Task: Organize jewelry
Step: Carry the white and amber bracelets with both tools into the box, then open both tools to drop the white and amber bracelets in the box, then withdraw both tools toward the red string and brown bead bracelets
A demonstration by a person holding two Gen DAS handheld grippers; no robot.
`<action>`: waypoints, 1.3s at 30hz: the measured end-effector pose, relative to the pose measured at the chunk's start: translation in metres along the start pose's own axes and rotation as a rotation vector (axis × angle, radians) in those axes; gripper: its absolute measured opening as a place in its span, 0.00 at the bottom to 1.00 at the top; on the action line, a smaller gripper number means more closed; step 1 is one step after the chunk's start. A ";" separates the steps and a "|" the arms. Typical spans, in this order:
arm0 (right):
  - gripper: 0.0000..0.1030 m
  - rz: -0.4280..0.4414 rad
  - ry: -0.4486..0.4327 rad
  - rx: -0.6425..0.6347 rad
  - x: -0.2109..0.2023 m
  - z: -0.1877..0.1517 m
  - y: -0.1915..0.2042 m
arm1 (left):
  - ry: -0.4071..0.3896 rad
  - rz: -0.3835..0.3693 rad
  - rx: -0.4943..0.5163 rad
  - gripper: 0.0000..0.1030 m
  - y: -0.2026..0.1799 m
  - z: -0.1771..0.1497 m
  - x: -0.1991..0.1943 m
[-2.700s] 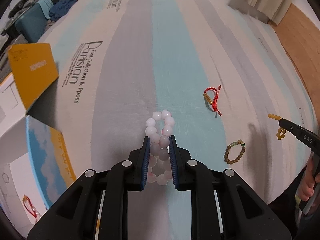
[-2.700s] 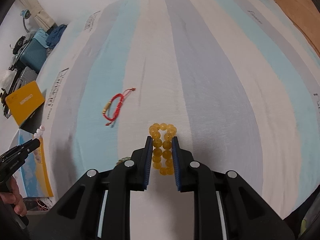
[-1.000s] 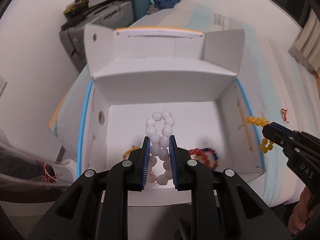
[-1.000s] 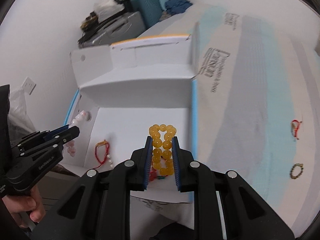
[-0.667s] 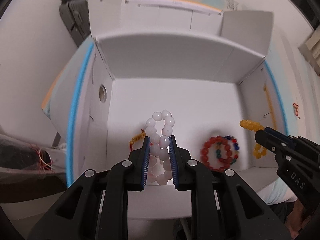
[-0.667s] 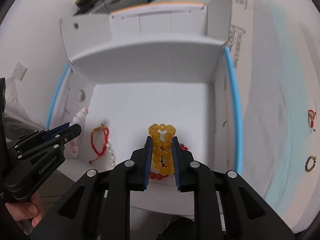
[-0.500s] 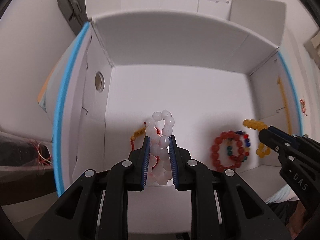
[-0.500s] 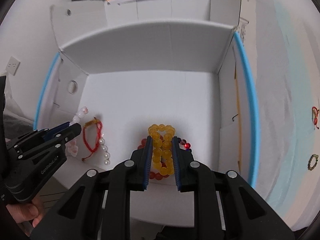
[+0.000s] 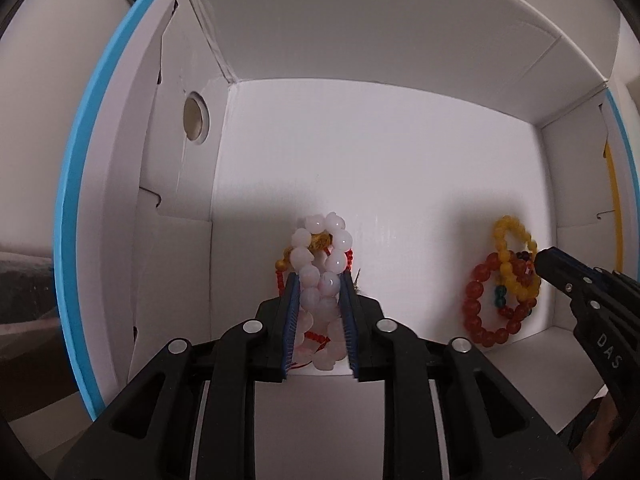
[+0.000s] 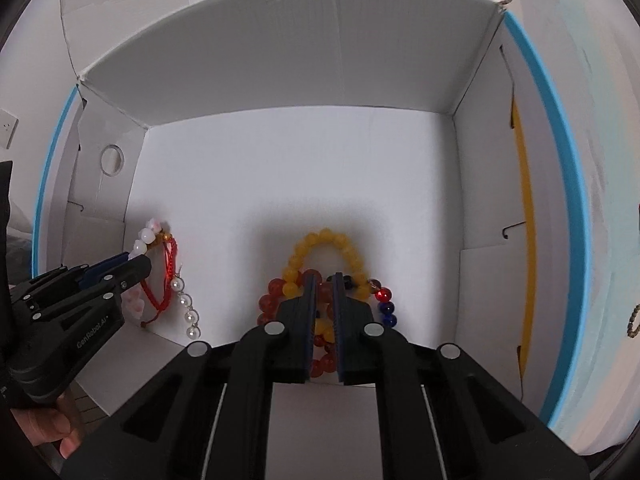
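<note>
Both grippers reach down into a white cardboard box. My left gripper is shut on a pale pink bead bracelet, low over a red cord bracelet with pearls on the box floor. My right gripper has narrow jaws around a yellow bead bracelet that spreads out on top of a red and blue bead bracelet. In the left wrist view the yellow bracelet sits over the red bracelet, at the right gripper's tip.
The box has a blue rim, upright flaps and a round hole in its left wall. A striped bed cover lies to the right, with a small bead bracelet on it.
Both grippers moved from the bed over to the box and down into it. The yellow bracelet now spreads onto the red bracelet, its loop wider than before.
</note>
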State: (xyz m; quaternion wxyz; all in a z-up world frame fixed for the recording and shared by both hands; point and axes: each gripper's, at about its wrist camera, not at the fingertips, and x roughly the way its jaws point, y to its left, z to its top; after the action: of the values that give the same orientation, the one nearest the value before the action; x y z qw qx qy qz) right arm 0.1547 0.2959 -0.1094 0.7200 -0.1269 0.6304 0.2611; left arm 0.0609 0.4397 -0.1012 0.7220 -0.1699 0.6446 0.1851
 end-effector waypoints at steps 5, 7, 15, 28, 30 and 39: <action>0.27 0.019 -0.018 0.003 -0.007 -0.003 0.000 | -0.056 0.044 0.016 0.46 -0.005 0.002 -0.012; 0.42 0.018 -0.047 0.003 -0.017 -0.005 0.000 | -0.080 0.050 0.014 0.52 -0.006 0.001 -0.019; 0.71 0.040 -0.166 -0.022 -0.073 -0.008 -0.004 | -0.178 0.072 0.027 0.78 -0.018 -0.007 -0.055; 0.84 0.004 -0.286 0.052 -0.143 -0.030 -0.079 | -0.256 0.048 0.099 0.94 -0.087 -0.009 -0.098; 0.87 -0.005 -0.296 0.075 -0.150 -0.035 -0.097 | -0.262 0.036 0.115 0.94 -0.103 -0.007 -0.102; 0.89 -0.070 -0.327 0.200 -0.171 -0.062 -0.194 | -0.294 -0.007 0.228 0.94 -0.196 -0.002 -0.112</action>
State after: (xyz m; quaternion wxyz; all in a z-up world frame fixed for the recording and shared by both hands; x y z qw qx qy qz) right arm 0.1946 0.0663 0.0177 0.8304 -0.0323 0.5231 0.1892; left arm 0.1433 0.2616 0.0107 0.8237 -0.0605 0.5483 0.1314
